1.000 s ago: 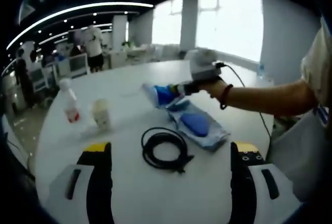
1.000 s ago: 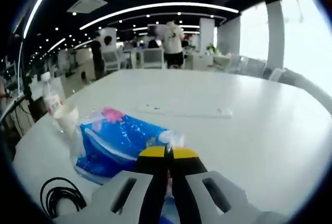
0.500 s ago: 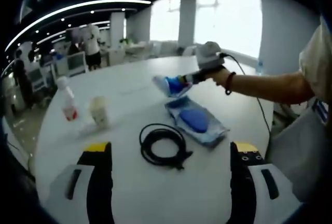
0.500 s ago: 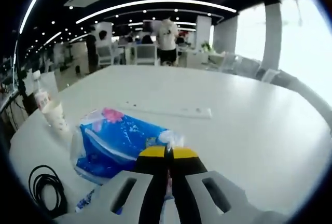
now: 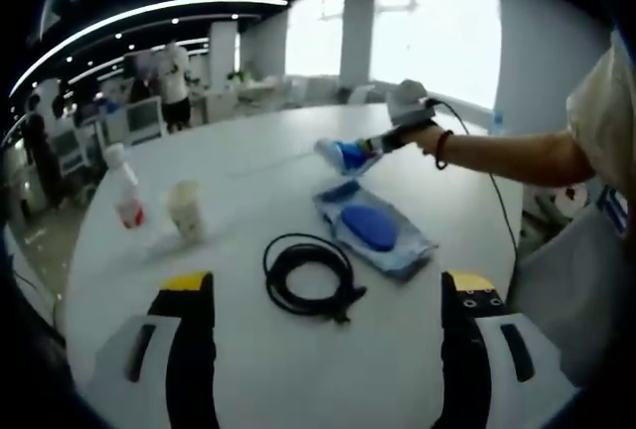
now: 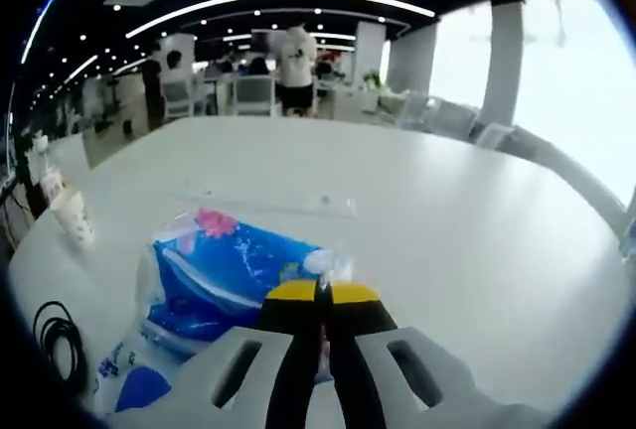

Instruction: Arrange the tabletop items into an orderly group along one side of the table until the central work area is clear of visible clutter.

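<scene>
The right hand-held gripper (image 6: pixel 320 295) is clenched on 1 corner of a blue plastic tissue packet (image 6: pixel 234 272), held above the white round worktop (image 6: pixel 447 250). Pinched so thinly, the packet could slip and drop back centrally. The left hand-held gripper (image 5: pixel 323 300) waits released near a black coiled cable (image 5: pixel 306 273).

White round table (image 5: pixel 248 359) w/ bottle (image 5: pixel 123 189), cup (image 5: pixel 185 213), cable coil (image 5: pixel 306 276), blue pouch (image 5: pixel 373 229).

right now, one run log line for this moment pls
right tongs: shut on blue tissue pack, lifted | left tongs: open, empty | on table: black cable, flat blue pouch, paper cup, bottle
</scene>
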`<move>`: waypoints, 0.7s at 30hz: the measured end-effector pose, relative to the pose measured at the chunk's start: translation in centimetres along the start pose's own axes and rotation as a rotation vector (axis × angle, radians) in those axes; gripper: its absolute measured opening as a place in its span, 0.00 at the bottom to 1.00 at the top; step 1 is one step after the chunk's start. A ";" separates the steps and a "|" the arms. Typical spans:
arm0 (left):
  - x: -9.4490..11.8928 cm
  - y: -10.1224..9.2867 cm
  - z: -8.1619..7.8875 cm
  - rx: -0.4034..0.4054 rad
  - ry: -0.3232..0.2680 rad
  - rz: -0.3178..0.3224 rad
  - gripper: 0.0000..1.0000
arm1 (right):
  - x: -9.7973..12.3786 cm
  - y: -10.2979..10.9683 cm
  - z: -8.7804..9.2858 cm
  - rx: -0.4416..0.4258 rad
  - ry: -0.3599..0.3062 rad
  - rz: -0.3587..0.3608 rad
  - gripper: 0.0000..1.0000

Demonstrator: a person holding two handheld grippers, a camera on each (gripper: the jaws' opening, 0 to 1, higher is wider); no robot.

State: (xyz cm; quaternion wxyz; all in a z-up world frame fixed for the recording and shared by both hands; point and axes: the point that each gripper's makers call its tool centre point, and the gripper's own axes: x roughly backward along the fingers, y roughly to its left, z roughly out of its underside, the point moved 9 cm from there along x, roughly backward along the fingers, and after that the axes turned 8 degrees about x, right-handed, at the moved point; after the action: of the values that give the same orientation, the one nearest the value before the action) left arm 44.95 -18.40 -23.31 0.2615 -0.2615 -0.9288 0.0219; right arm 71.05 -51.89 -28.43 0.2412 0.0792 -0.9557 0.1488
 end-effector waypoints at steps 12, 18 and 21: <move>-0.2 0.0 0.1 0.015 -0.005 0.017 0.90 | -0.1 -2.2 1.4 -0.004 0.032 0.031 0.01; -0.2 0.1 0.3 0.010 0.006 0.015 0.90 | -0.5 -2.7 2.2 0.027 0.058 0.042 0.01; -0.2 0.1 0.3 0.008 0.008 0.010 0.90 | -0.9 -3.0 2.8 0.032 0.077 0.041 0.01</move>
State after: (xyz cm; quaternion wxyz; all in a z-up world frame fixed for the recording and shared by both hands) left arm 45.00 -18.39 -23.75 0.2660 -0.2652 -0.9264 0.0259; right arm 71.32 -55.50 -30.47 0.2733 0.0578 -0.9446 0.1721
